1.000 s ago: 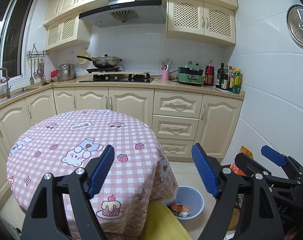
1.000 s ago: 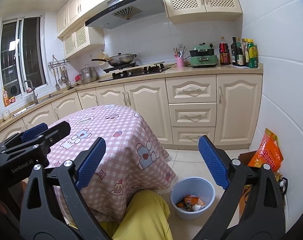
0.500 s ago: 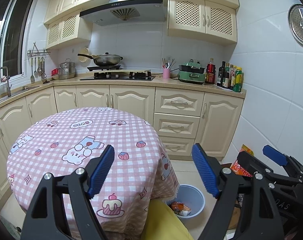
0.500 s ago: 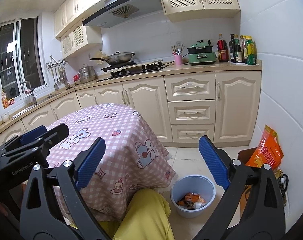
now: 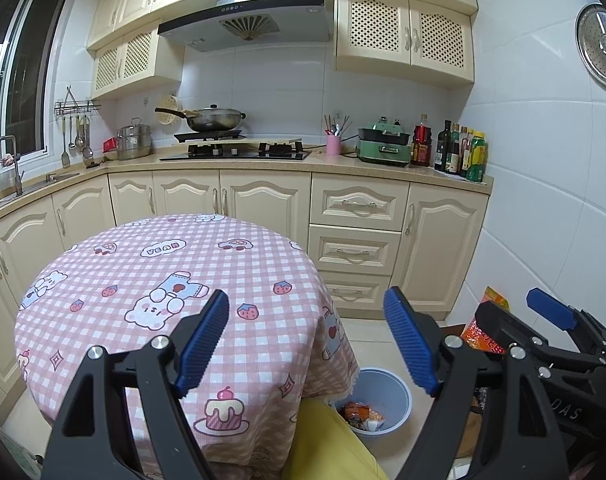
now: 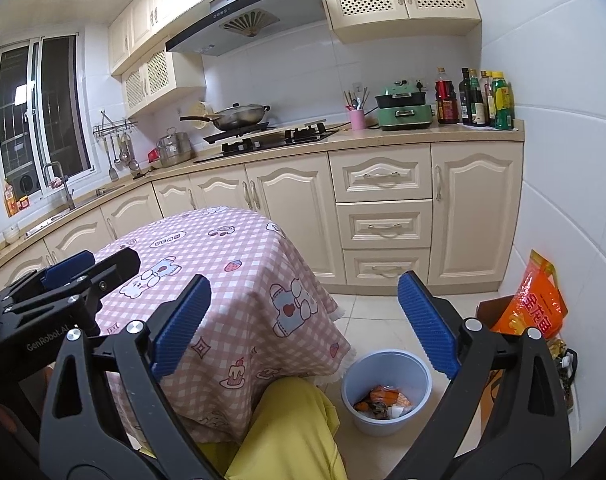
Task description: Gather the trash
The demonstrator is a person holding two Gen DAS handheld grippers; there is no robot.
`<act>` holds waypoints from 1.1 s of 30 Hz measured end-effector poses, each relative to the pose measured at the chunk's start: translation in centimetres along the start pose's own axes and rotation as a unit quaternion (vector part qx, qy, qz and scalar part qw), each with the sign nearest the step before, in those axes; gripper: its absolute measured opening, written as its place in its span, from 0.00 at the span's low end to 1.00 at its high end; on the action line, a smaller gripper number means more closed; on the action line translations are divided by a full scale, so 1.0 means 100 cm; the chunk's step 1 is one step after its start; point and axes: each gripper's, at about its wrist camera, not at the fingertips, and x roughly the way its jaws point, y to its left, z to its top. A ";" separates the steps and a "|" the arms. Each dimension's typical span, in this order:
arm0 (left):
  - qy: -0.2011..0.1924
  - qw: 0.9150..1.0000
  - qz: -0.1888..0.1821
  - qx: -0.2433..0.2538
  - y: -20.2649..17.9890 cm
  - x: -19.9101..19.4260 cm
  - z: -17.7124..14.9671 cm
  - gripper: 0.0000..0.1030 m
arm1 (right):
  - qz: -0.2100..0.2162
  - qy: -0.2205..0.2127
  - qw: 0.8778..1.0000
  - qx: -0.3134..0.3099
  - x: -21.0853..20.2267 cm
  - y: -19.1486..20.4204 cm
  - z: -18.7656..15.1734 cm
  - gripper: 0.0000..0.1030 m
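Observation:
A pale blue trash bin (image 5: 399,394) stands on the floor beside the round table; it also shows in the right wrist view (image 6: 383,368). Crumpled orange and white wrappers (image 6: 383,400) lie inside it. My left gripper (image 5: 307,340) is open and empty, held above the table's near edge. My right gripper (image 6: 303,320) is open and empty, held above the bin and the table edge. Each gripper shows at the side of the other's view. The pink checked tablecloth (image 5: 163,264) has nothing lying on it.
Cream cabinets and a counter (image 5: 355,164) with a stove, wok and bottles run along the back. An orange bag (image 6: 537,300) and a cardboard box sit by the right wall. A yellow-clad knee (image 6: 291,428) is at the bottom, next to the bin.
Both grippers have risen a little and drifted slightly; the view has shifted down by a small amount. Both stay open and empty.

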 end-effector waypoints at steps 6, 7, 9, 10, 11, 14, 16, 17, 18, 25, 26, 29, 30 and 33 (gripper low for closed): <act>0.001 1.000 0.000 0.001 0.000 0.000 0.000 0.76 | 0.004 0.002 1.000 0.002 0.001 -0.003 0.000 0.90; 0.000 1.000 0.000 0.001 0.001 0.001 0.000 0.76 | 0.003 0.002 1.000 0.003 0.000 -0.004 0.000 0.90; -0.001 1.000 -0.001 0.001 0.001 0.001 0.000 0.76 | 0.003 0.002 1.000 0.003 0.001 -0.005 0.001 0.90; -0.001 1.000 -0.001 0.002 0.002 0.001 0.000 0.76 | 0.003 0.001 1.000 0.003 0.001 -0.004 0.000 0.90; -0.001 1.000 0.000 0.002 0.002 0.001 -0.001 0.76 | 0.003 0.000 1.000 0.003 0.000 -0.005 0.000 0.90; -0.001 1.000 0.000 0.002 0.001 0.000 -0.001 0.76 | 0.000 -0.001 1.000 0.003 0.000 -0.005 -0.001 0.90; -0.004 1.000 0.000 0.002 0.002 -0.001 -0.001 0.76 | 0.000 -0.002 1.000 0.001 -0.001 -0.005 -0.001 0.90; -0.004 1.000 0.000 0.003 0.002 -0.001 -0.002 0.76 | -0.002 -0.003 1.000 0.001 -0.002 -0.005 -0.001 0.90; -0.004 1.000 -0.001 0.003 0.002 -0.002 -0.002 0.76 | -0.001 -0.003 1.000 0.002 -0.002 -0.005 -0.001 0.90; -0.004 1.000 -0.001 0.003 0.003 -0.002 -0.002 0.76 | -0.001 -0.003 1.000 0.003 -0.004 -0.004 -0.001 0.90; -0.003 1.000 -0.002 0.003 0.003 -0.002 -0.002 0.76 | -0.002 -0.003 1.000 0.003 -0.005 -0.004 -0.001 0.90; -0.004 1.000 -0.002 0.003 0.003 -0.003 -0.002 0.76 | -0.002 -0.003 1.000 0.003 -0.006 -0.005 -0.001 0.90; -0.004 1.000 -0.001 0.004 0.003 -0.003 -0.002 0.76 | -0.002 -0.003 1.000 0.004 -0.006 -0.005 -0.001 0.90; -0.004 1.000 -0.002 0.004 0.003 -0.003 -0.002 0.76 | -0.002 -0.004 1.000 0.003 -0.006 -0.004 -0.001 0.90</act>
